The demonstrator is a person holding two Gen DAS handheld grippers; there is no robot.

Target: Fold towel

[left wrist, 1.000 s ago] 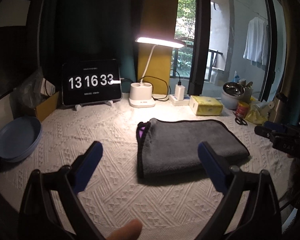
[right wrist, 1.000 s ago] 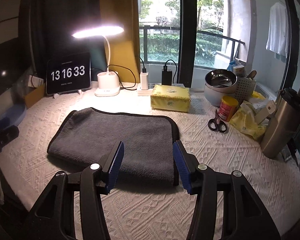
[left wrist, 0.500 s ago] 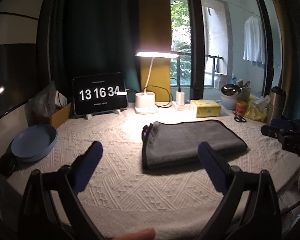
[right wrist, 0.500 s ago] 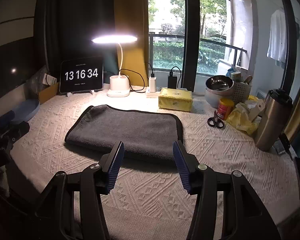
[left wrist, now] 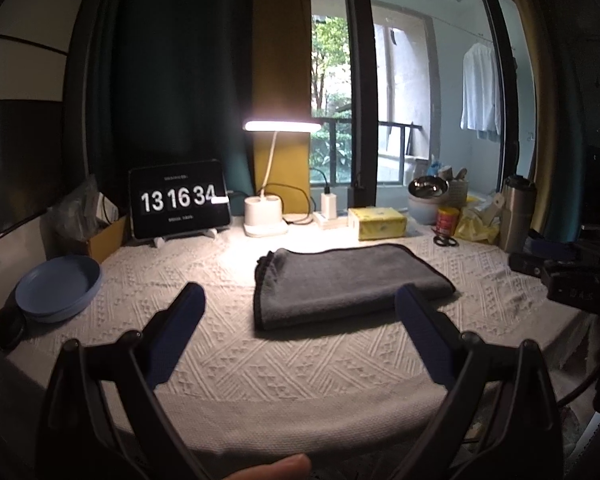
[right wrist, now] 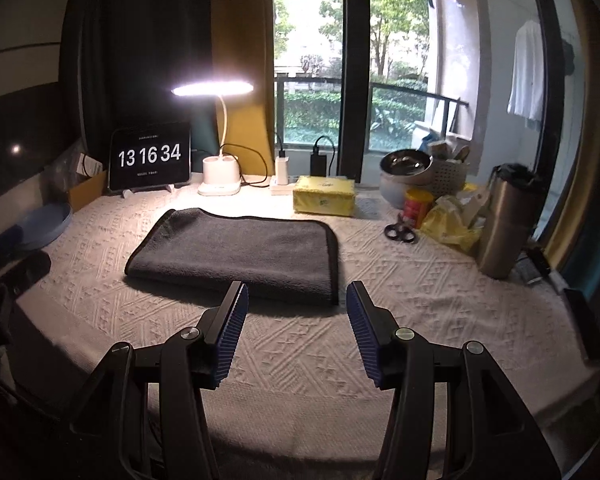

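Left wrist view: the left hand-held gripper (left wrist: 300, 312) hangs above the near edge of the table (left wrist: 228, 360), its jaws spread wide with nothing between them. The grey towel (left wrist: 348, 280) lies folded flat on the white cloth near the middle of the table, well apart from the blue fingertips (left wrist: 188, 308). A blue plate (left wrist: 58, 288) sits at the left edge; a clock (left wrist: 178, 198) and a lit lamp (left wrist: 266, 216) stand at the back.

Right wrist view: the right hand-held gripper (right wrist: 298, 300) is also off the table, jaws moderately open and empty, just in front of the near right corner of the towel (right wrist: 240, 248). To the right lie scissors (right wrist: 399, 233), with a steel flask (right wrist: 504, 220) further out. A yellow box (right wrist: 324, 196) sits behind the towel.
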